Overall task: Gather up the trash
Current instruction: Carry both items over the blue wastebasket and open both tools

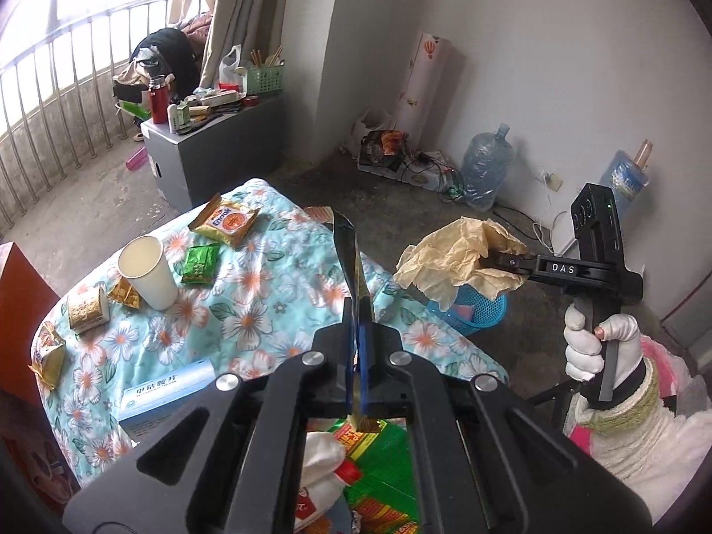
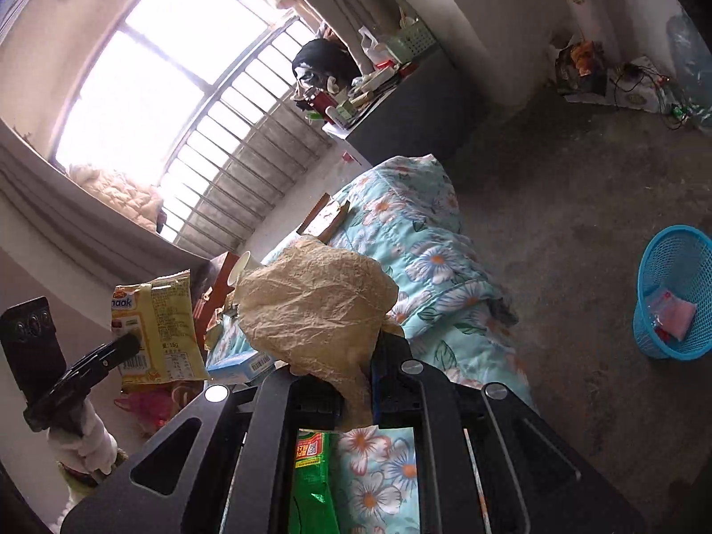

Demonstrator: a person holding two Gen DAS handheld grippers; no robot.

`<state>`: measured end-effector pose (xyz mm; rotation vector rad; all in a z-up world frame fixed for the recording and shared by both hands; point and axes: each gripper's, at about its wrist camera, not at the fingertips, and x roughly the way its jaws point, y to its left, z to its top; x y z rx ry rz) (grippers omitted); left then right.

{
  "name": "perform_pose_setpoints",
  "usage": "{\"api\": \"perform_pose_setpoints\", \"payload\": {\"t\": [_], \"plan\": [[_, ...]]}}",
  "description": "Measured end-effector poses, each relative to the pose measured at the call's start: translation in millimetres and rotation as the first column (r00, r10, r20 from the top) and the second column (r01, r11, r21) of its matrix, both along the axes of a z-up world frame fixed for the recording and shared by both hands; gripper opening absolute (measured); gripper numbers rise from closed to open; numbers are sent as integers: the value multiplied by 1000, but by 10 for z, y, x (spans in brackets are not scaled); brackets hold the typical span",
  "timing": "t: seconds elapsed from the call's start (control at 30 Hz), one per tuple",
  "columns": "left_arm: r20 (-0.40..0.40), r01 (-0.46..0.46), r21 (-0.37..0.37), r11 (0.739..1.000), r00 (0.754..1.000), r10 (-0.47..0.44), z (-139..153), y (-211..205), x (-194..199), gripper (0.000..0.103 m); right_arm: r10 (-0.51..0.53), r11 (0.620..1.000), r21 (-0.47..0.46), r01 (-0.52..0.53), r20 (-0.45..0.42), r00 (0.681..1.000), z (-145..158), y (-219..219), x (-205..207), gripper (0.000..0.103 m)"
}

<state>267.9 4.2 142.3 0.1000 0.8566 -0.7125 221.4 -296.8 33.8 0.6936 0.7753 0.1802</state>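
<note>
My left gripper (image 1: 356, 311) is shut on a yellow snack wrapper (image 1: 351, 262), seen edge-on here and flat in the right wrist view (image 2: 155, 325). My right gripper (image 1: 485, 262) is shut on a crumpled tan paper (image 1: 454, 258), which fills the middle of its own view (image 2: 316, 307). It holds the paper just above a blue mesh trash basket (image 1: 476, 311) on the floor, also seen in the right wrist view (image 2: 672, 298) with a pink wrapper inside. More wrappers, such as a yellow packet (image 1: 224, 222) and a green packet (image 1: 200, 264), lie on the floral-covered table (image 1: 267, 311).
A white paper cup (image 1: 149, 273), a gold packet (image 1: 86, 311) and a medicine box (image 1: 169, 396) are on the table. A grey cabinet (image 1: 209, 151) with clutter stands behind. Water jugs (image 1: 485, 169) and cables lie by the wall.
</note>
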Motion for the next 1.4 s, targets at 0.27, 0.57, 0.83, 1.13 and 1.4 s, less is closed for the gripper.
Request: {"api": "perform_pose_setpoints", "payload": {"t": [0.27, 0.57, 0.83, 1.13, 1.4], "plan": [[-1, 146, 10, 989, 989, -146, -40, -704, -257, 0, -190, 981, 44, 189, 17, 982, -155, -610, -810, 9], [-40, 268, 67, 961, 963, -266, -267, -1673, -355, 0, -359, 930, 89, 357, 8, 933, -476, -1232, -1337, 9], [-84, 334, 87, 939, 941, -327, -543, -2493, -388, 0, -434, 897, 91, 433, -11, 901, -708, -1627, -1539, 9], [-118, 407, 118, 906, 912, -394, -1005, -3348, -250, 0, -562, 824, 44, 565, -68, 824, -1082, -2216, -1654, 9], [-265, 475, 119, 872, 861, -434, -1788, -4225, 51, 0, -603, 786, -3, 618, -222, 766, -1782, -2762, -1295, 10]]}}
